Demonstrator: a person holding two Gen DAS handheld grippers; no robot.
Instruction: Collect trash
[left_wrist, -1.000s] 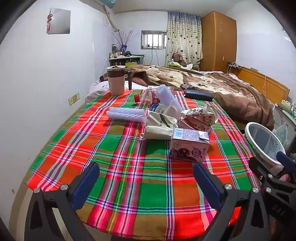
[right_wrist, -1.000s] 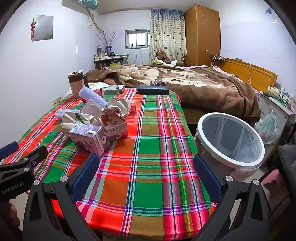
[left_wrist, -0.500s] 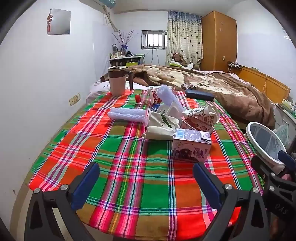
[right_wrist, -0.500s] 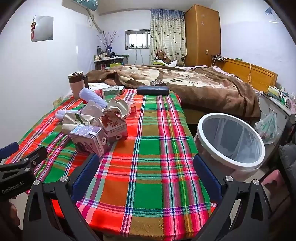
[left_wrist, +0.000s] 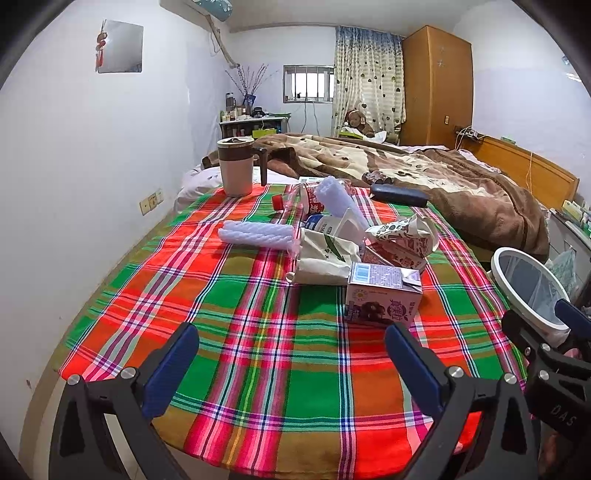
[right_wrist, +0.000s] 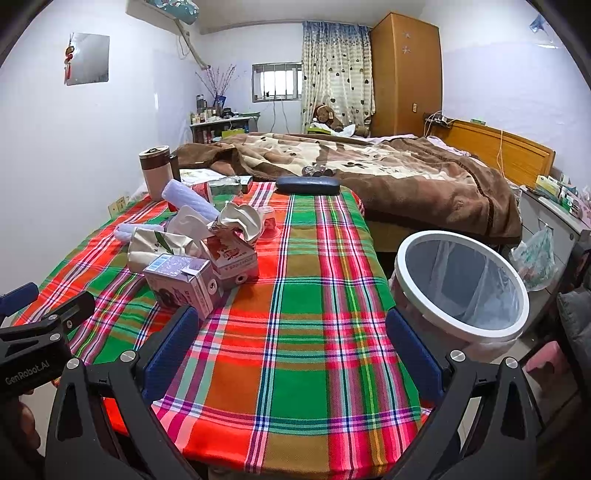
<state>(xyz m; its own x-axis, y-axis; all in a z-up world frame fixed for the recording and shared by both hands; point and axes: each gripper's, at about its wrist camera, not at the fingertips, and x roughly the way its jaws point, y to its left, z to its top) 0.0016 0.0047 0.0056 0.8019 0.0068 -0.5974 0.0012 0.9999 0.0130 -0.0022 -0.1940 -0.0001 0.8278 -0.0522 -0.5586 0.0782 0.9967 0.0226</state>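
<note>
Nearest to me, my left gripper (left_wrist: 288, 354) hangs over the front edge of the counter (left_wrist: 258, 369), its jaws spread wide with nothing between them but plaid cloth. My right gripper (right_wrist: 291, 343) sits the same way in its own view, jaws wide apart and empty, above the cloth near the counter's front right part. In the left wrist view I can see the right gripper's body at the lower right, and in the right wrist view the left gripper's body shows at the lower left.

Just beyond the left gripper's right fingertip lies a purple drink carton (left_wrist: 382, 295) on its side. Behind it, touching or nearly so, is a red and white carton (left_wrist: 400, 245) with its top torn open, and beside that a crumpled white paper bag with a green leaf print (left_wrist: 325, 258). To the left of the bag a white ribbed roll (left_wrist: 256, 233) lies flat on the cloth. Farther back, a second ribbed roll (left_wrist: 338, 195) leans up over a clear plastic bottle with a red cap (left_wrist: 295, 201).

Off the counter's right side stands a bin with a white rim (right_wrist: 461, 280) and a clear liner, near my right gripper.

At the far end of the counter I see a beige and brown lidded mug (left_wrist: 236, 166) on the left and a dark glasses case (left_wrist: 399, 195) on the right. Past that lies a bed with a brown blanket (left_wrist: 424, 173).
</note>
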